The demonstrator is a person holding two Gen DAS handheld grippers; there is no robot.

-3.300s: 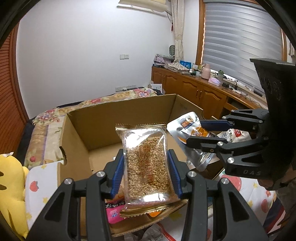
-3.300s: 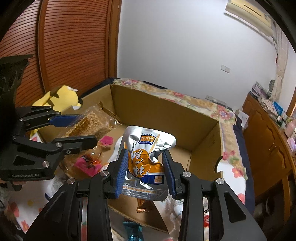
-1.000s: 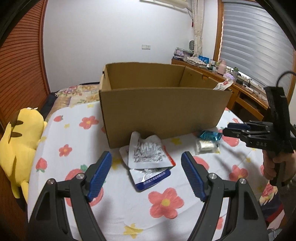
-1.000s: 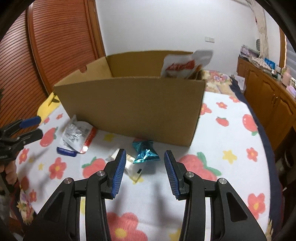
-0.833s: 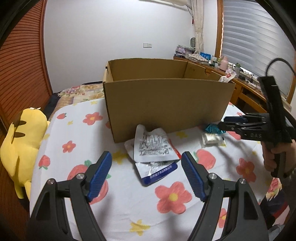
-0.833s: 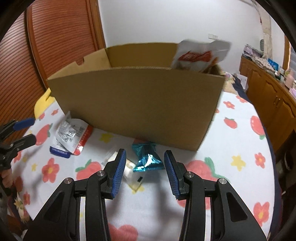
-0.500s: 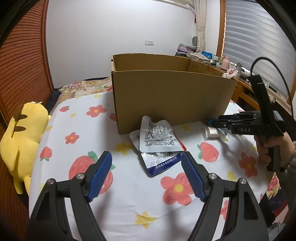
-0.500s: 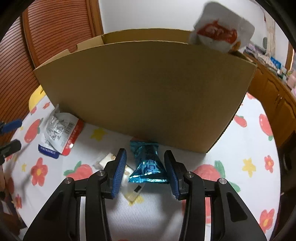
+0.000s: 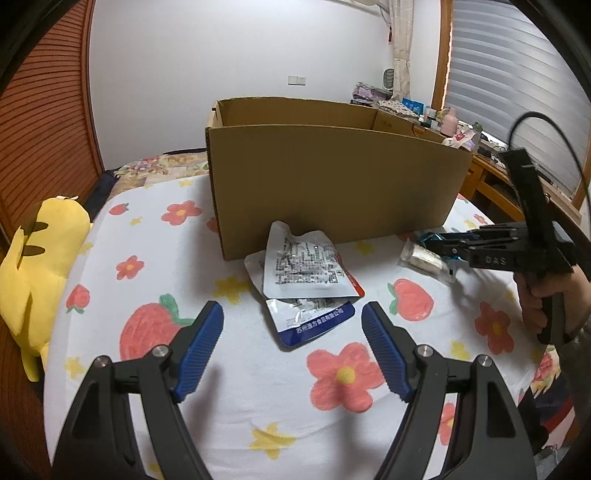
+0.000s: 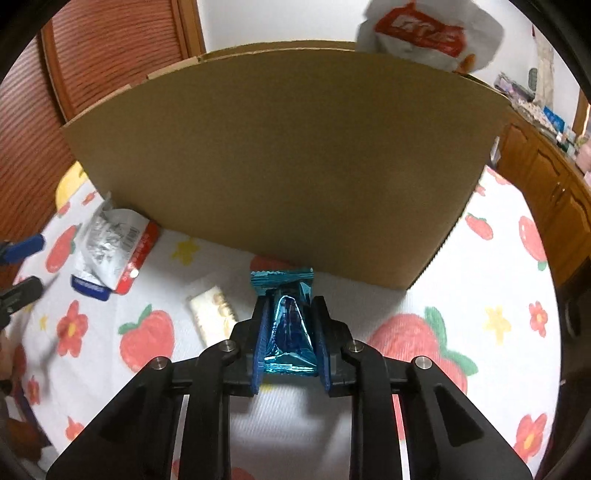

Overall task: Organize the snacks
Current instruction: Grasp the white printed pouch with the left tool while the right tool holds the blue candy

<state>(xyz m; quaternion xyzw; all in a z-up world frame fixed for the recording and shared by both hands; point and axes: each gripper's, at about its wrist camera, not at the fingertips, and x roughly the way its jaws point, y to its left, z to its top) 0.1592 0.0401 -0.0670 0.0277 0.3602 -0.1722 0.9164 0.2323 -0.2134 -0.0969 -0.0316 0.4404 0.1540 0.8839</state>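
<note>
Surface: white cloth printed with red flowers, strawberries and yellow stars [image 9: 236, 373], spread flat under everything.
Box: large open-topped brown cardboard box [image 9: 332, 184] stands upright on the cloth, its long plain side facing both cameras.
Right gripper: black two-finger gripper with blue ribbed pads [image 10: 289, 332], angled down at the cloth just in front of the box; a person's hand [image 9: 546, 291] holds its grip in the left wrist view.
Right gripper state: jaws have just been closing and now pinch the shiny teal foil snack packet [image 10: 286, 314] from both sides; the foil bulges between the pads.
Teal packet position: on the cloth, its crimped far end near the foot of the box wall, not inside the box.
Left gripper: black gripper with blue ribbed pads [image 9: 291, 343], jaws spread wide, nothing between them, above the cloth.
Pouches: white and silver flat pouch with printed text and a red edge [image 9: 303, 266] lies on a silver pouch with a blue band [image 9: 314, 325], both ahead of the left gripper, the upper one touching the box base.
Small pack: clear-wrapped pale bar [image 10: 214, 310] lies just left of the right gripper's fingers.
In the box: white pouch with a red label [image 10: 428, 33] pokes above the rim at the right end.
Cloth edge: yellow plush toy [image 9: 33, 266] lies at the left.
</note>
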